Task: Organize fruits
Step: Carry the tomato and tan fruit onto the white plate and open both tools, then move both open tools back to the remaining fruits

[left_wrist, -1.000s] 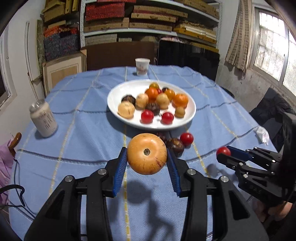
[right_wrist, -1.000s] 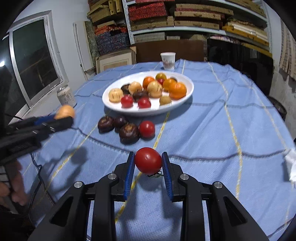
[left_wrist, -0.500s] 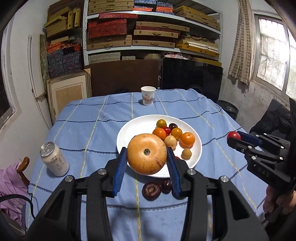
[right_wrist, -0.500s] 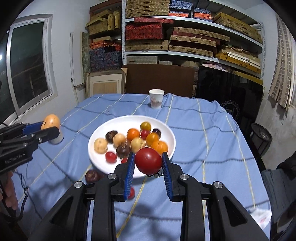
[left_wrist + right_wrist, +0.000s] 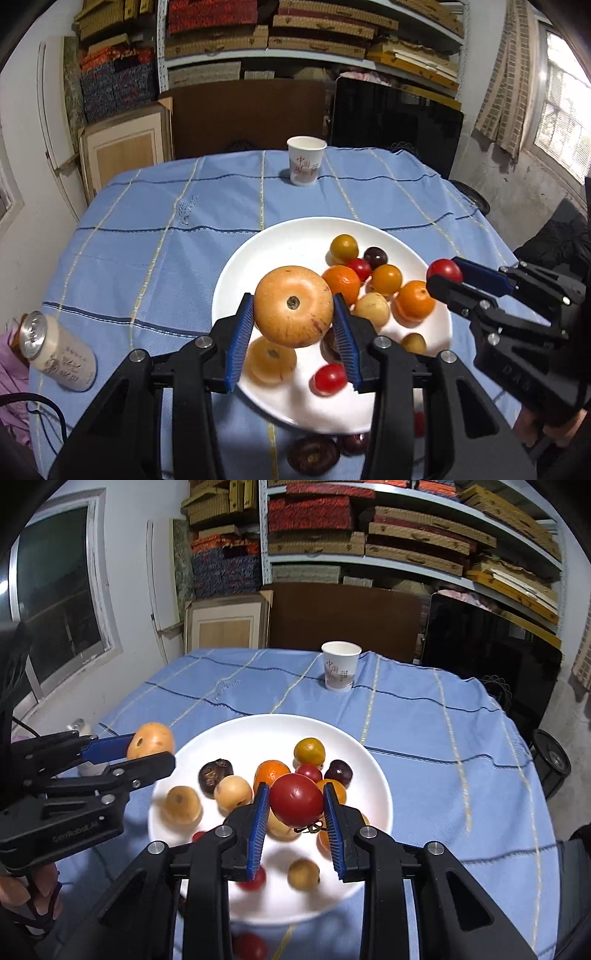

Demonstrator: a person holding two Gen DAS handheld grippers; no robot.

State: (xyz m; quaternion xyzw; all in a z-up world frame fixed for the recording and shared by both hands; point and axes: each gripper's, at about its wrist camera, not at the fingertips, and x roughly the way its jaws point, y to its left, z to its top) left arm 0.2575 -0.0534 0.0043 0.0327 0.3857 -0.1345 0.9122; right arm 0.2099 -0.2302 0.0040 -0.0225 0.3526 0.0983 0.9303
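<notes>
My left gripper (image 5: 293,334) is shut on a large tan-orange fruit (image 5: 293,306) and holds it above the near left part of the white plate (image 5: 295,236). My right gripper (image 5: 293,825) is shut on a red tomato (image 5: 295,799) above the plate (image 5: 373,775). The plate holds several fruits: oranges, tan fruits, small red tomatoes, dark plums. The right gripper with its tomato (image 5: 444,270) shows at the right of the left wrist view. The left gripper with its fruit (image 5: 150,741) shows at the left of the right wrist view.
A paper cup (image 5: 306,165) stands at the far side of the blue checked tablecloth (image 5: 147,240). A drink can (image 5: 55,356) stands at the left edge. Dark fruits (image 5: 314,456) and a red tomato (image 5: 249,946) lie on the cloth before the plate. Shelves stand behind.
Both grippers have moved forward and now hang over the plate, each still holding its fruit. The plate looks larger and nearer in both views.
</notes>
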